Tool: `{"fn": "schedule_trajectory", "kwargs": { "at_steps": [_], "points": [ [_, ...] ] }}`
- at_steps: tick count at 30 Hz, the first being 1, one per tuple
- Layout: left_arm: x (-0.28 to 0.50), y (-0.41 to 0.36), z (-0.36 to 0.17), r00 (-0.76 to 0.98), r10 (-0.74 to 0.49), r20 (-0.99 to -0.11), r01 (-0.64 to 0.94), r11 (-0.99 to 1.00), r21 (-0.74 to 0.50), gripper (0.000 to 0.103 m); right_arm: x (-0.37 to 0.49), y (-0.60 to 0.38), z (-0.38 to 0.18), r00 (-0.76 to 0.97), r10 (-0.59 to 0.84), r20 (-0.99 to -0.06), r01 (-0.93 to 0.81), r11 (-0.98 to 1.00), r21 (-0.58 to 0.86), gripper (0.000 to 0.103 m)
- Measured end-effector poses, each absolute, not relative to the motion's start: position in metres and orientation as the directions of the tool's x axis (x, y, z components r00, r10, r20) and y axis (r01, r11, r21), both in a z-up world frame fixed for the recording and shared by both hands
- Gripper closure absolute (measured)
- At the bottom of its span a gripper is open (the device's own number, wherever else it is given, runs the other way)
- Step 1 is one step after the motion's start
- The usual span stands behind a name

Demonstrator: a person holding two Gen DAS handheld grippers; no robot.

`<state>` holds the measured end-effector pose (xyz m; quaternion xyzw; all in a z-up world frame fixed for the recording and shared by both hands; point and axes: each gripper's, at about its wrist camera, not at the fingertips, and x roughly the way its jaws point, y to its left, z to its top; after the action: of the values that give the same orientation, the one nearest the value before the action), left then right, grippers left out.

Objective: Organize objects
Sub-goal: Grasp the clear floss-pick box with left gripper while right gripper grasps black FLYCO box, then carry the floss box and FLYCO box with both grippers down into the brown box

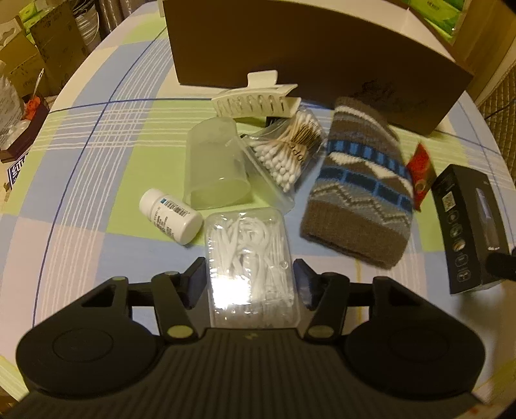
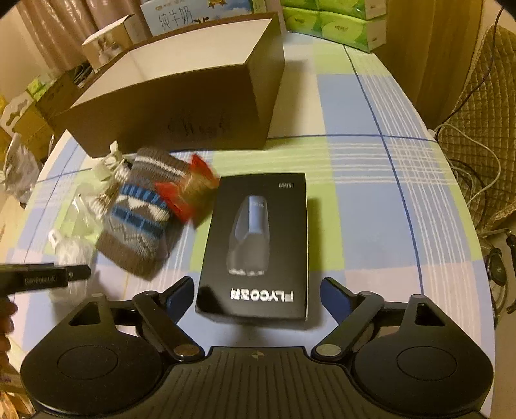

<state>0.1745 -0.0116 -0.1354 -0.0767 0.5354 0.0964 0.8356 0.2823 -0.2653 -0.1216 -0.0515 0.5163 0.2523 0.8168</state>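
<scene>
My left gripper (image 1: 250, 277) is open, its fingers on either side of a clear plastic box of floss picks (image 1: 250, 267) lying on the table. Beyond it lie a white pill bottle (image 1: 171, 216), a frosted cup (image 1: 214, 164) on its side, a bag of cotton swabs (image 1: 285, 148), a white hair claw (image 1: 258, 100) and a knitted brown-and-blue sock (image 1: 361, 190). My right gripper (image 2: 254, 296) is open around the near end of a black FLYCO shaver box (image 2: 258, 245). A red packet (image 2: 190, 187) lies between sock (image 2: 142, 212) and shaver box.
A large open brown cardboard box (image 2: 180, 106) stands at the back of the checked tablecloth (image 2: 371, 193); it also shows in the left wrist view (image 1: 306, 54). Green tissue packs (image 2: 338, 22) sit at the far edge. The left gripper's body (image 2: 42, 278) shows at the left.
</scene>
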Motion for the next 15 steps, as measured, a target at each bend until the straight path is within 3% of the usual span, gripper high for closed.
{"fn": "schedule_trajectory", "kwargs": {
  "at_steps": [15],
  "points": [
    [0.162, -0.022, -0.115, 0.436, 0.139, -0.889, -0.287, 0.958, 0.009, 0.051, 0.320, -0.228, -0.147, 0.338, 0.276, -0.900, -0.469, 0.878, 0.093, 0.019]
  ]
}}
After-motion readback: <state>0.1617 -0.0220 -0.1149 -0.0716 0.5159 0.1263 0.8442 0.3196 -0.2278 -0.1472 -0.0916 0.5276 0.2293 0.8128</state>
